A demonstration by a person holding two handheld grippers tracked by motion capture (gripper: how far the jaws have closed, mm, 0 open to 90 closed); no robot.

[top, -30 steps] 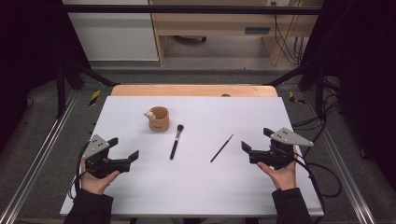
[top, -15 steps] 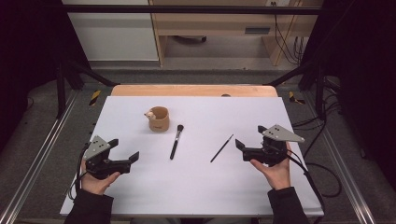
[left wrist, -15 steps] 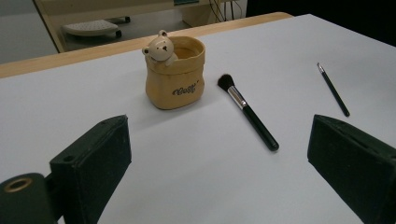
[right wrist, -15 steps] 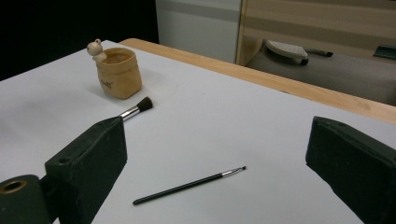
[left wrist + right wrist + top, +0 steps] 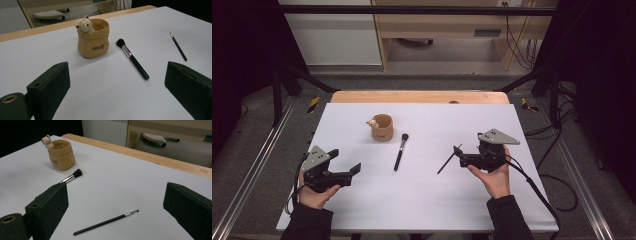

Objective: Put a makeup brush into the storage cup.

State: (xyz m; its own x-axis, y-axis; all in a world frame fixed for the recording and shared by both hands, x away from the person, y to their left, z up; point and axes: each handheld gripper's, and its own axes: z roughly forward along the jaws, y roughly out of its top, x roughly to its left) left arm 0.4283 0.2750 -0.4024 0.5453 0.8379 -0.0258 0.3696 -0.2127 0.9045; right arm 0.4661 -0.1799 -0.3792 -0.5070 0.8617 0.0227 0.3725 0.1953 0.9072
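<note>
Right claw (image 5: pixel 460 159) nearer thin brush (image 5: pixel 106 222)

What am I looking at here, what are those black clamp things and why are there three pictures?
A person sits at a white table, holding a hand-held two-jaw clamp in each hand: the left gripper and the right gripper. One picture looks down from above; the other two come from cameras riding on each gripper, looking out between its black jaws. On the table stand a small tan cup with a bear figure, a thick brush and a thin brush. Both grippers are open and hold nothing; the right one is nearest the thin brush.
</note>
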